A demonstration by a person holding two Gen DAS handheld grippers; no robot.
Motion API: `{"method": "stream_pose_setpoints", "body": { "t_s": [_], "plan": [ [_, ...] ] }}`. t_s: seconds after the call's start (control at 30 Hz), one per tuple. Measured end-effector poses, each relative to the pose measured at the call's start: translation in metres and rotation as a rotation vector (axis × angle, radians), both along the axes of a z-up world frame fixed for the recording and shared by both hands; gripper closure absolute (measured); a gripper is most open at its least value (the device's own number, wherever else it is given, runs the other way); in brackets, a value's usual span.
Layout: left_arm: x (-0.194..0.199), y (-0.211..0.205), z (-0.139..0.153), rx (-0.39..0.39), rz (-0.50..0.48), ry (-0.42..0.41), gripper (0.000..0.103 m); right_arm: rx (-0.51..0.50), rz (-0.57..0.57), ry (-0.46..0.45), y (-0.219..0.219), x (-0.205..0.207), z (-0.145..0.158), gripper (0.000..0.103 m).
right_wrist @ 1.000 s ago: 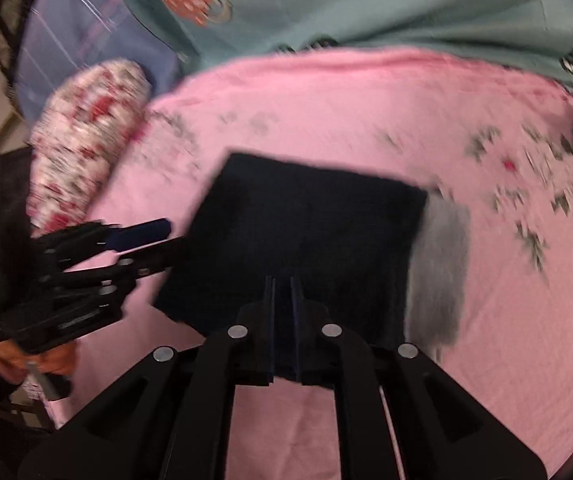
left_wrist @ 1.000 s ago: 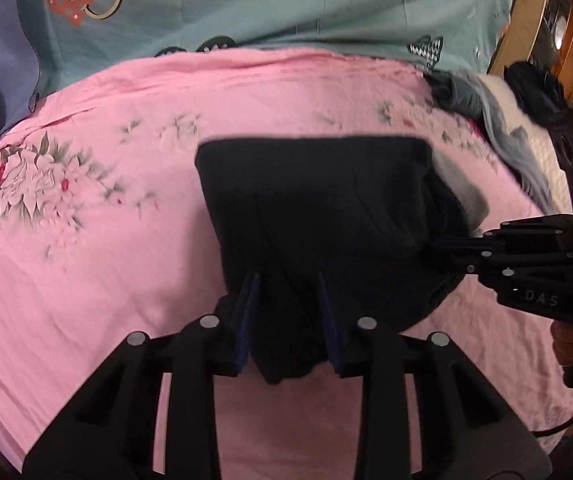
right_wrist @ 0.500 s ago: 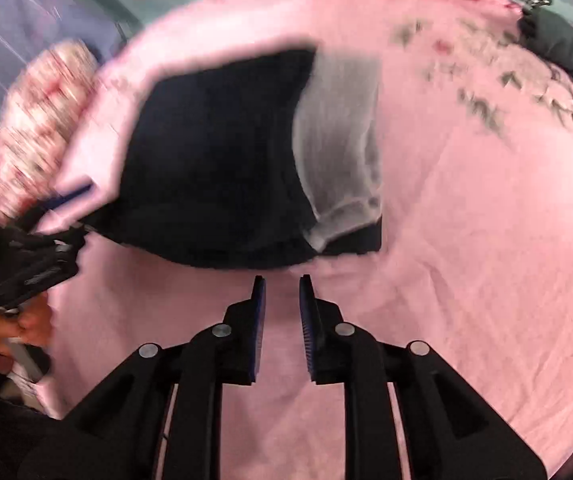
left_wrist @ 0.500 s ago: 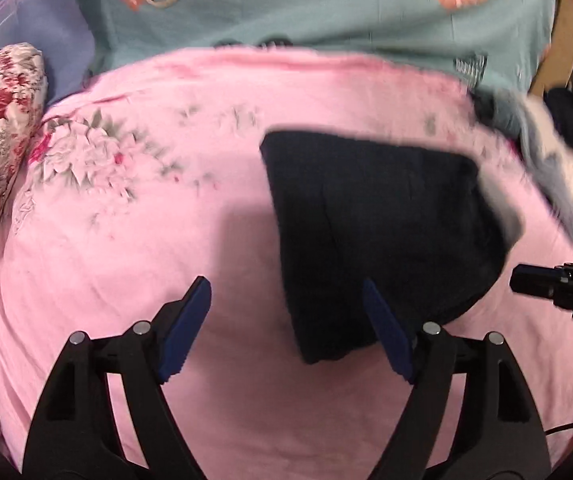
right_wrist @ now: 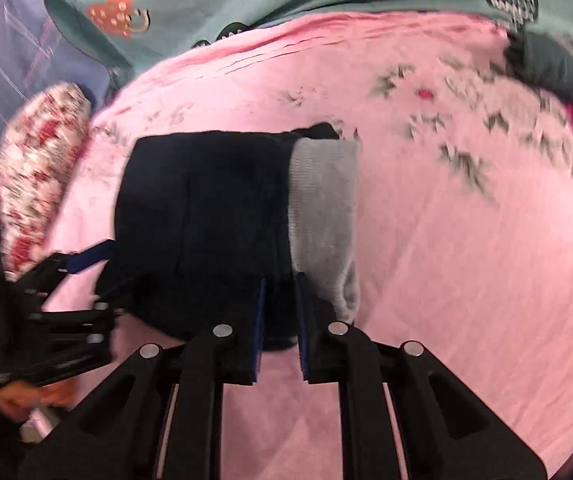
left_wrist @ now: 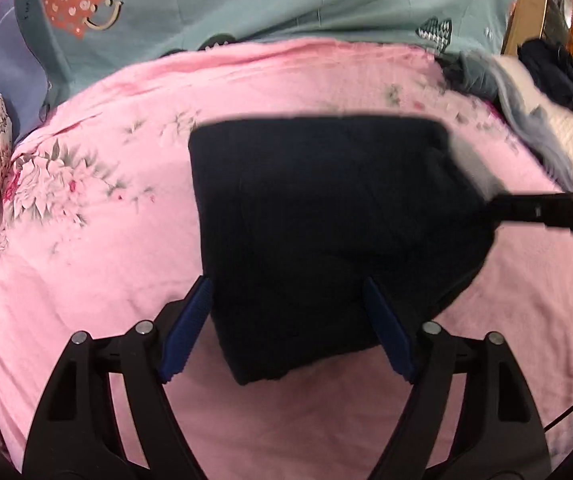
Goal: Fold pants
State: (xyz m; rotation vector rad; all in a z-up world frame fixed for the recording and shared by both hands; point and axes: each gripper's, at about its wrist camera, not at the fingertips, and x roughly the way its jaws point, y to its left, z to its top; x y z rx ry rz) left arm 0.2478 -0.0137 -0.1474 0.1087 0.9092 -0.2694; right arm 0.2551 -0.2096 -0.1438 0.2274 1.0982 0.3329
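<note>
The dark navy pants (left_wrist: 326,208) lie folded into a block on the pink blanket (left_wrist: 86,280), with a grey band (right_wrist: 322,208) along their right side. My left gripper (left_wrist: 286,320) is open wide and straddles the block's near corner without pinching it. In the right wrist view the same gripper (right_wrist: 102,272) sits at the block's left edge. My right gripper (right_wrist: 280,320) is closing on the pants (right_wrist: 206,220) at their near edge, just left of the grey band, and dark cloth fills the gap between its pads. Its black tip (left_wrist: 546,210) reaches the block's right side.
A floral pillow (right_wrist: 38,176) lies at the left of the bed. A teal sheet with hearts (left_wrist: 246,0) runs along the back. A heap of dark and grey clothes (left_wrist: 546,92) sits at the back right. A hand (right_wrist: 18,400) holds the left gripper.
The left gripper let go of the pants' near edge and spread wide. The right gripper came off the pants, swung aside, and is back on the near edge by the grey band.
</note>
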Motion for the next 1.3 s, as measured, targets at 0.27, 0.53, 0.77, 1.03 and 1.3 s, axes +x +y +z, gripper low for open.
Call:
{"method": "stream_pose_setpoints", "body": {
  "t_s": [0.27,0.53,0.77,1.03,1.3],
  "plan": [
    [0.006,-0.049,0.009,-0.098,-0.111,-0.006,0.025,0.077,0.014,-0.097,0.009,0.057,0.039,0.086],
    [-0.006,-0.079,-0.025,0.071,-0.176,-0.013,0.024,0.027,0.048,0.007,0.01,0.111,-0.007,0.098],
    [-0.011,-0.081,-0.025,0.098,-0.193,-0.029,0.024,0.109,-0.001,0.038,-0.004,0.113,-0.009,0.102],
    [-0.009,-0.059,0.019,-0.005,-0.148,-0.073,0.024,0.169,-0.01,-0.104,-0.005,0.058,0.041,0.092],
    [0.051,-0.021,0.012,0.043,-0.033,-0.069,0.024,0.117,0.045,-0.085,0.008,0.02,0.027,0.092]
  ]
}}
